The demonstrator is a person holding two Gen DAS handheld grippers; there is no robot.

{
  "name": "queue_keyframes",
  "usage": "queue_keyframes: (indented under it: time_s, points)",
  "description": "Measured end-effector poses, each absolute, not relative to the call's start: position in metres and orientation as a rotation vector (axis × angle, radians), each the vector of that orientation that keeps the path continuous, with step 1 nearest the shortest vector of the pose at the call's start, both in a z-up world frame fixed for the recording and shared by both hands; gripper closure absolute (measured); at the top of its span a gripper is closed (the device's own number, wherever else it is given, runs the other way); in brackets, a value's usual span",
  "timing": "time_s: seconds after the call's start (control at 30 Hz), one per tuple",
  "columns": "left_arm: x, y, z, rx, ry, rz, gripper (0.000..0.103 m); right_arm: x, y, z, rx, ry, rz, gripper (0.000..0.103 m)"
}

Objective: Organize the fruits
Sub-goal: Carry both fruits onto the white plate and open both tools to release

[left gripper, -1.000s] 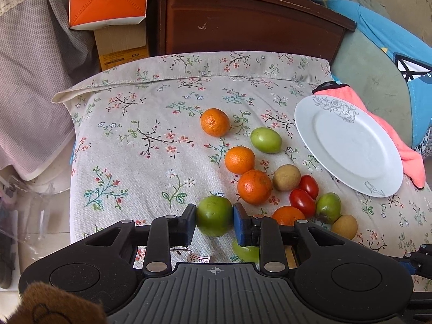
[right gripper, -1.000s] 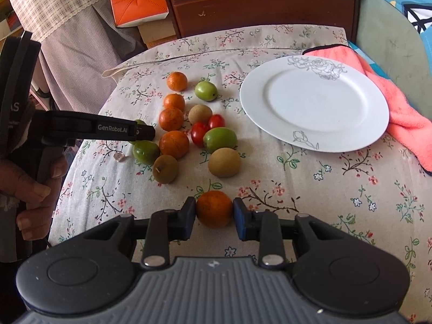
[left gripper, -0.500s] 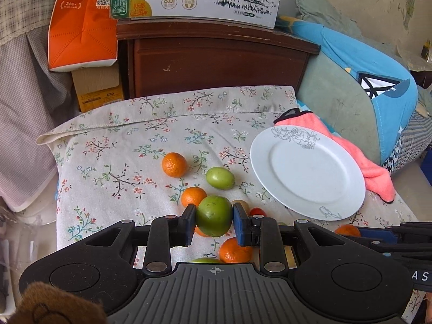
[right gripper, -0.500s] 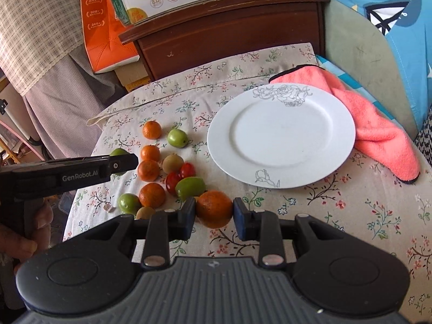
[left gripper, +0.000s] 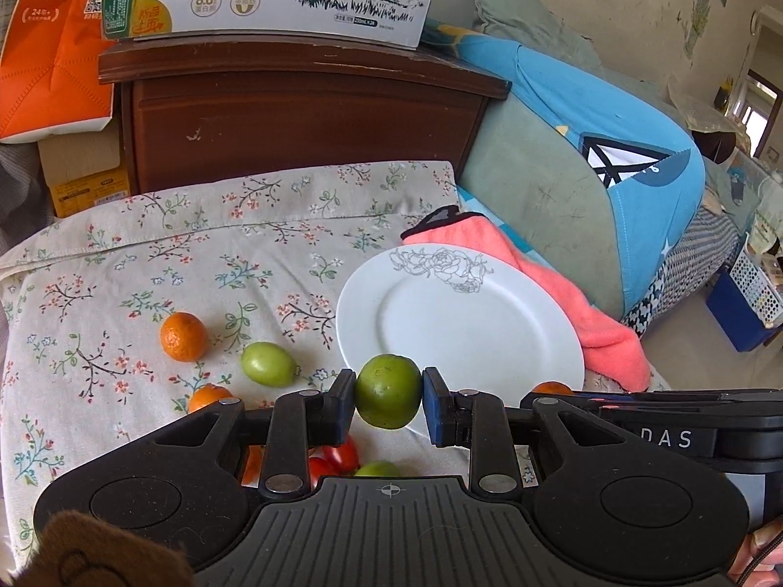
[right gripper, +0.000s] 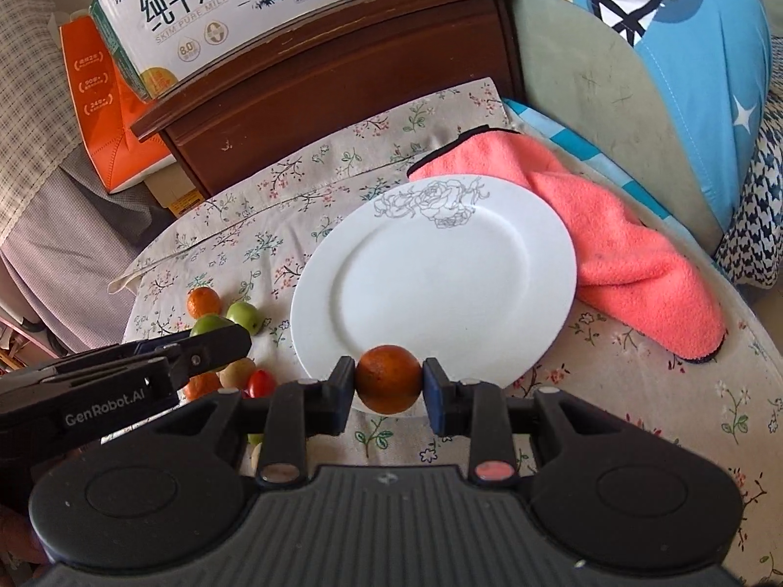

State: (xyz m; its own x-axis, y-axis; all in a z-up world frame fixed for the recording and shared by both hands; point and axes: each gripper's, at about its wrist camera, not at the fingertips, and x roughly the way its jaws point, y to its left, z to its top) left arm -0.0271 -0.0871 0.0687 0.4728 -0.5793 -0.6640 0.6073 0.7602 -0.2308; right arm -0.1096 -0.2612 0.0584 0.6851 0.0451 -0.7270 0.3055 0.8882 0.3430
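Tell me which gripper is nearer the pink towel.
Right. The right gripper, shut on an orange fruit, hangs at the white plate's near rim; the pink towel lies beyond. The left gripper, holding a green fruit, is further left.

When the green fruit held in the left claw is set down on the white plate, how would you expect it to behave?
The green fruit looks round and smooth, so it will probably roll once released. The white plate seems glossy and shallow, so its low rim may barely stop it. The fruit keeps its shape between the left claw pads, so it is likely firm.
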Motion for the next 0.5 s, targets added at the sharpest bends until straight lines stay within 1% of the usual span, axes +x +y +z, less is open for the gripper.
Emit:
queue_keyframes:
  time_s: [0.5]
  points:
    - [-0.020, -0.122, 0.047, 0.062, 0.846, -0.758, 0.077, -0.099, -0.286, 0.045, 0.515, 0.831, -0.211, 0.073]
